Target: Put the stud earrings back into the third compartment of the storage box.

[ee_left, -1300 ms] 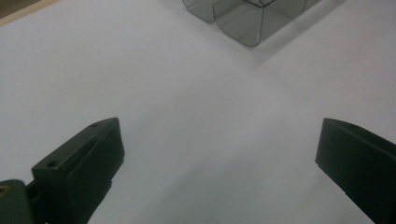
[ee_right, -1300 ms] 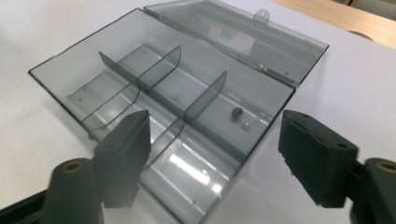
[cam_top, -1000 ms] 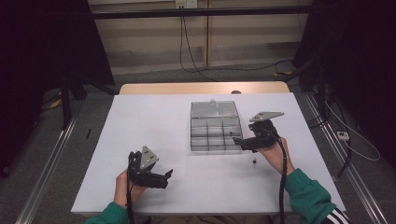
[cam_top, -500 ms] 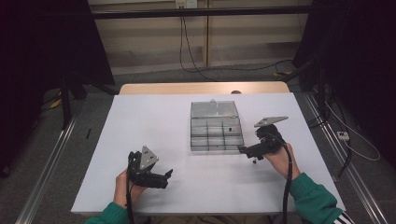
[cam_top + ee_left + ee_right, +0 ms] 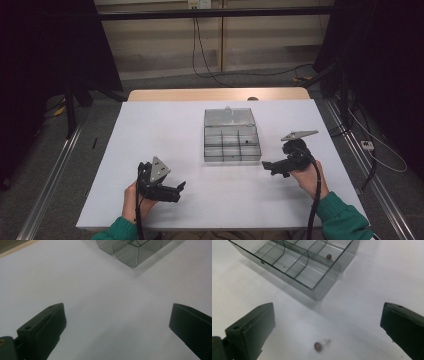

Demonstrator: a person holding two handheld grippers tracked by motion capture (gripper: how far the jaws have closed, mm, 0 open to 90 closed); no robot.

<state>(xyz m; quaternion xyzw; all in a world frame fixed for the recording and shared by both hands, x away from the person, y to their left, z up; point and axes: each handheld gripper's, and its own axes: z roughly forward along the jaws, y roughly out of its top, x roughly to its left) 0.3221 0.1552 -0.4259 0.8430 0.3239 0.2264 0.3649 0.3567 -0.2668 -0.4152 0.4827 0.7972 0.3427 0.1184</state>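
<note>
We see 1 small dark-headed screw lying on its side just off the near corner of the clear compartment box; another screw lies inside 1 compartment.

**Layout on the table**

A compartment box is set near the middle of the table, with its lid laid open behind it. A small screw is held in one compartment of the box, against a divider. A second small screw is placed on the table just before a corner of the box. The right gripper is positioned right of the box; the left gripper is positioned nearer the front edge, left of the box and well apart from it.
</note>
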